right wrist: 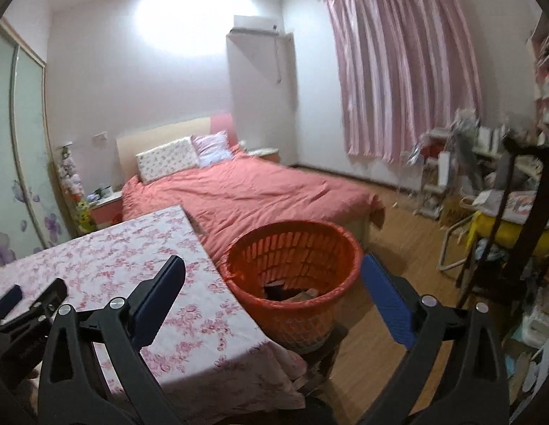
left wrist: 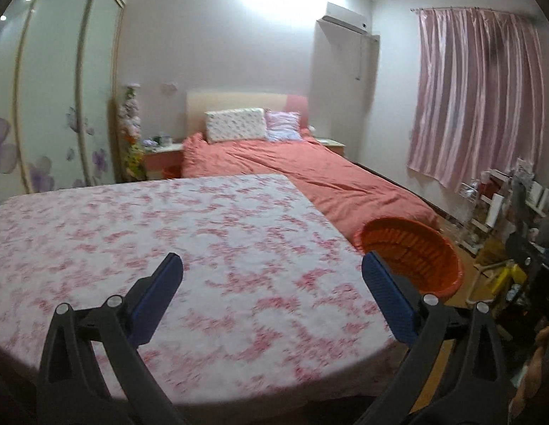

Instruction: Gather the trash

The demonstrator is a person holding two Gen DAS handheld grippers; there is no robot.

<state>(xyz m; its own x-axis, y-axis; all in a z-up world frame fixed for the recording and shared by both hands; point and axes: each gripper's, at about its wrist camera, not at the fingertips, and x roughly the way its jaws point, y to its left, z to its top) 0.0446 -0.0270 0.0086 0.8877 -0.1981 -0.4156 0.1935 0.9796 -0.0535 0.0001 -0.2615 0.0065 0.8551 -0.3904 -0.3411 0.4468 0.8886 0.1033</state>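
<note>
An orange plastic basket [right wrist: 292, 269] stands on the floor by the right corner of the table, with dark and brown scraps [right wrist: 292, 292] lying at its bottom. My right gripper [right wrist: 271, 261] is open and empty, its blue pads spread just in front of the basket's rim. The left wrist view has the same basket [left wrist: 412, 255] past the table's right edge. My left gripper [left wrist: 271, 260] is open over the table [left wrist: 168, 230], which has a pink-flowered cloth, and holds nothing. It also shows at the left edge of the right wrist view as the left gripper [right wrist: 30, 295].
A bed [right wrist: 246, 191] with a coral cover lies beyond the table and basket. Sliding wardrobe doors [left wrist: 55, 106] stand on the left. Cluttered racks and a yellow bin [right wrist: 501, 226] crowd the right side under a pink curtain [right wrist: 405, 71]. Wooden floor [right wrist: 398, 241] runs between bed and racks.
</note>
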